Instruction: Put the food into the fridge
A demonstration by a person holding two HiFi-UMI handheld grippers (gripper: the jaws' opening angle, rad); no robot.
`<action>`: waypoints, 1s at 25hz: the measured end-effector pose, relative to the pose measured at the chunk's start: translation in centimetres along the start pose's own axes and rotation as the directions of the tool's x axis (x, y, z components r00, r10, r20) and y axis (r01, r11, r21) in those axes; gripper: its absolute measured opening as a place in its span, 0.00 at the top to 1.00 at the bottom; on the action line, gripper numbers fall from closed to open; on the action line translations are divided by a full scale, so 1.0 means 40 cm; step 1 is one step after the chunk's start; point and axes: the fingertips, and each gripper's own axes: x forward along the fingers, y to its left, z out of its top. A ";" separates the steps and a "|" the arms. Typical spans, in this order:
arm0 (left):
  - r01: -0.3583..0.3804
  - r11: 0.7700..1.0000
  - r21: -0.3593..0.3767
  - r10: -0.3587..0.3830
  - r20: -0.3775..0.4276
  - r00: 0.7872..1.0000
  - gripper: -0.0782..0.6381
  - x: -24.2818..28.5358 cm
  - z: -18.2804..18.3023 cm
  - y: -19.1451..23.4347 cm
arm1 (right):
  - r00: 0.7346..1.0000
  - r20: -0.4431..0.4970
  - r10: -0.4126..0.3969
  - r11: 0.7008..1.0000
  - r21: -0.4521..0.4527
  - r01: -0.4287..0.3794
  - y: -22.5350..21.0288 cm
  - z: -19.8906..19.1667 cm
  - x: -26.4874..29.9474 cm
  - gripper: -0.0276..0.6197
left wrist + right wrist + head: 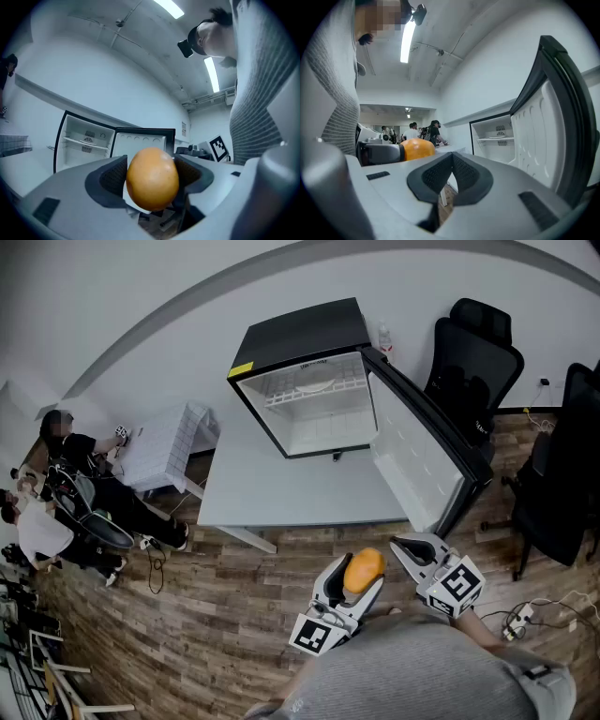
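Head view: the left gripper [360, 579] pinches an orange [364, 568] between its pads (jaws spread wide around it), over the wood floor [234, 615] just short of the table [281, 498]; the fridge [309, 343] stands on that table, its door [422, 460] swung open; the right gripper [403, 546], beside the left, has its jaws pressed together, empty.

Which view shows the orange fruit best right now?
Left gripper view: the orange fruit sits centred and close, clamped by the left gripper. Head view shows it small, from above; right gripper view shows only part, at the left.
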 end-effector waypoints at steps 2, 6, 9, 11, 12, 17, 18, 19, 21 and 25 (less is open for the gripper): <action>-0.004 1.000 0.002 0.004 0.004 1.000 0.44 -0.001 0.003 0.001 | 1.000 -0.001 0.002 1.000 -0.002 -0.002 -0.001 0.002 0.001 0.94; -0.009 1.000 0.003 0.009 0.006 1.000 0.44 -0.004 0.006 0.001 | 1.000 0.001 0.009 1.000 -0.004 -0.009 0.004 0.006 0.003 0.94; -0.007 1.000 0.005 0.007 0.005 1.000 0.44 -0.005 0.007 -0.001 | 1.000 0.001 0.012 1.000 -0.004 -0.012 0.007 0.006 0.004 0.94; -0.009 1.000 0.004 0.009 0.003 1.000 0.44 -0.006 0.007 0.000 | 1.000 0.002 0.012 1.000 -0.003 -0.012 0.008 0.006 0.006 0.94; -0.011 1.000 0.004 0.011 0.004 1.000 0.44 -0.007 0.008 0.001 | 1.000 0.004 0.015 1.000 -0.002 -0.015 0.008 0.007 0.007 0.94; -0.018 1.000 0.004 0.018 0.004 1.000 0.44 -0.009 0.005 0.006 | 0.997 0.044 0.071 0.997 0.021 -0.072 0.026 0.015 0.012 0.94; -0.017 1.000 0.004 0.017 0.004 1.000 0.44 -0.008 0.004 0.006 | 0.996 0.047 0.076 0.996 0.032 -0.078 0.028 0.014 0.013 0.94; -0.016 1.000 0.004 0.016 0.004 1.000 0.44 -0.007 0.004 0.006 | 0.996 0.043 0.081 0.996 0.041 -0.082 0.029 0.010 0.015 0.94; -0.013 1.000 0.004 0.013 0.003 1.000 0.44 -0.005 0.003 0.005 | 0.996 0.026 0.086 0.995 0.043 -0.087 0.032 0.000 0.017 0.94; -0.008 1.000 0.009 0.008 0.000 1.000 0.44 -0.003 0.004 0.003 | 0.996 0.015 0.083 0.996 0.042 -0.083 0.030 -0.006 0.016 0.94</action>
